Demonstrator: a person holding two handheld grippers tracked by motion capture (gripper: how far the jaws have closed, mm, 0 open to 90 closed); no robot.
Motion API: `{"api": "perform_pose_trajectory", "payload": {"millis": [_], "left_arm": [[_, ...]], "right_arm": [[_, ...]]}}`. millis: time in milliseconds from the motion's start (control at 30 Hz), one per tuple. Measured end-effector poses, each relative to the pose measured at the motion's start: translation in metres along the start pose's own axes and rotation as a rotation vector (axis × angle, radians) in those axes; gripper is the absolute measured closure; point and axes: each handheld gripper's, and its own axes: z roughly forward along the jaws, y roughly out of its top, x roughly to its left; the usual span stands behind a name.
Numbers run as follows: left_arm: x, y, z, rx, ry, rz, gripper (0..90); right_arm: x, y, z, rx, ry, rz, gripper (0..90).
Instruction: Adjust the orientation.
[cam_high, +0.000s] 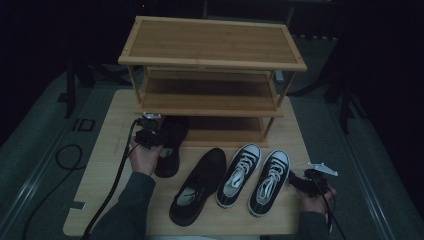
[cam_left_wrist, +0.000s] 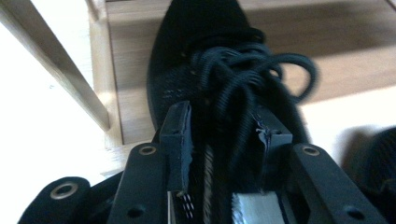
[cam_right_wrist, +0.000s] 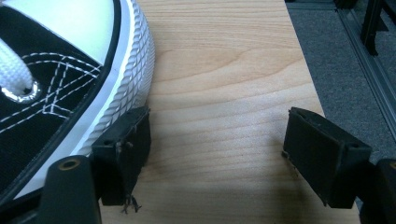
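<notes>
Four shoes lie on the wooden table (cam_high: 100, 165) before us, entered here from our left to our right.

Item 1: black lace-up shoe (cam_high: 169, 142), clamped by our left gripper (cam_high: 148, 137). In the left gripper view the jaws stand narrow, closed on the shoe's collar (cam_left_wrist: 219, 84) with the tangled black laces between them. Ahead of this gripper the shoe's toe reaches onto the bottom shelf of the bamboo shoe rack (cam_high: 212, 60); a rack leg stands just beside the shoe on its left.

Item 2: second black shoe (cam_high: 198, 185), lying loose on the table to the right of the left gripper, apart from the first shoe, toe pointing toward the rack.

Item 3: black-and-white sneaker (cam_high: 238, 175), just beside item 2, white laces, white toe cap.

Item 4: matching sneaker (cam_high: 269, 181), nearest our right gripper (cam_high: 306, 181). In the right gripper view the jaws stand wide with bare table between them and nothing held; the left jaw sits right against the sneaker's ribbed white sole edge (cam_right_wrist: 126, 88), though we cannot tell whether it touches. The right jaw hangs near the table's right edge, above grey floor (cam_right_wrist: 345, 60).
</notes>
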Motion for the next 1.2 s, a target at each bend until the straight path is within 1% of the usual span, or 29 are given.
{"api": "perform_pose_trajectory", "payload": {"millis": [67, 100, 133, 167, 200, 267, 367, 400, 433, 500, 533, 567, 600, 633, 667, 700, 767, 800, 833, 867, 900, 1033, 1067, 1100, 1133, 1167, 1200], "left_arm": [[-0.001, -0.001, -0.006, 0.000, -0.003, 0.028, 62.5], [-0.002, -0.001, -0.010, -0.005, -0.004, 0.036, 62.5], [-0.002, -0.002, -0.014, -0.010, -0.014, 0.042, 63.0], [-0.002, -0.002, -0.014, -0.010, -0.014, 0.042, 63.6], [-0.002, -0.004, -0.020, -0.030, -0.041, 0.038, 64.1], [-0.001, -0.006, -0.026, -0.036, -0.054, 0.048, 66.1], [0.001, -0.010, -0.037, -0.052, -0.087, 0.057, 72.5], [0.001, -0.010, -0.037, -0.052, -0.087, 0.057, 75.0], [0.002, -0.014, -0.046, -0.062, -0.115, 0.073, 77.6], [0.002, -0.018, -0.055, -0.065, -0.118, 0.099, 83.3], [0.002, -0.020, -0.059, -0.066, -0.126, 0.106, 86.1], [0.002, -0.020, -0.059, -0.066, -0.126, 0.106, 88.9], [0.002, -0.024, -0.067, -0.067, -0.123, 0.125, 89.6], [0.002, -0.027, -0.071, -0.068, -0.125, 0.131, 89.8], [0.002, -0.027, -0.071, -0.068, -0.125, 0.131, 89.9], [0.003, -0.032, -0.078, -0.071, -0.128, 0.140, 89.9], [0.005, -0.038, -0.083, -0.081, -0.133, 0.139, 89.9], [0.005, -0.038, -0.083, -0.081, -0.133, 0.139, 89.9], [0.006, -0.045, -0.086, -0.084, -0.146, 0.143, 89.9], [0.006, -0.045, -0.086, -0.084, -0.146, 0.143, 89.9], [0.006, -0.053, -0.087, -0.074, -0.137, 0.164, 89.9], [0.008, -0.065, -0.087, -0.052, -0.133, 0.166, 89.9], [0.008, -0.065, -0.087, -0.052, -0.133, 0.166, 89.8], [0.007, -0.071, -0.085, -0.041, -0.131, 0.176, 89.8], [0.007, -0.071, -0.085, -0.041, -0.131, 0.176, 89.8], [0.005, -0.078, -0.082, -0.025, -0.122, 0.193, 89.8], [0.005, -0.078, -0.082, -0.025, -0.122, 0.193, 89.8]], "right_arm": [[0.000, 0.000, 0.000, 0.000, 0.000, 0.000, 22.9], [0.000, 0.000, 0.000, 0.000, 0.000, 0.000, 22.9], [0.000, 0.000, 0.000, 0.000, 0.000, 0.000, 22.9], [0.000, 0.000, 0.000, 0.000, 0.000, 0.000, 22.9], [0.000, 0.000, 0.000, 0.000, 0.000, 0.000, 22.9], [0.000, 0.000, 0.000, 0.000, 0.000, 0.000, 22.9], [0.000, 0.000, 0.000, 0.000, 0.000, 0.001, 22.9], [0.000, 0.000, 0.000, 0.000, 0.000, 0.001, 22.9], [0.000, 0.000, 0.000, 0.000, 0.000, 0.001, 22.9], [0.000, 0.000, 0.000, 0.000, 0.000, 0.002, 22.9], [0.000, 0.000, 0.000, 0.000, 0.000, 0.001, 22.9], [0.000, 0.000, 0.000, 0.000, 0.000, 0.000, 22.9], [0.000, 0.000, 0.000, 0.000, 0.000, 0.001, 22.9], [0.000, 0.000, 0.000, 0.000, 0.000, 0.001, 22.9], [0.000, 0.000, 0.000, 0.000, 0.000, 0.000, 22.9], [0.000, 0.000, 0.000, 0.000, 0.000, 0.000, 22.9], [0.000, 0.000, 0.000, 0.000, 0.000, 0.000, 22.9], [0.000, 0.000, 0.000, 0.000, 0.000, 0.000, 22.9], [0.000, 0.000, 0.000, 0.000, 0.000, 0.000, 22.9], [0.000, 0.000, 0.000, 0.000, 0.000, 0.000, 22.9], [0.000, 0.000, 0.000, 0.000, 0.000, 0.000, 22.9], [0.000, 0.000, 0.000, 0.000, 0.000, 0.001, 22.9], [0.000, 0.000, 0.000, 0.000, 0.000, 0.001, 23.0], [0.000, 0.000, 0.000, 0.000, 0.000, 0.001, 22.9], [0.000, 0.000, 0.000, 0.000, 0.000, 0.001, 22.9], [0.000, 0.000, 0.000, 0.000, 0.000, 0.001, 22.9], [0.000, 0.000, 0.000, 0.000, 0.000, 0.001, 23.0]]}}
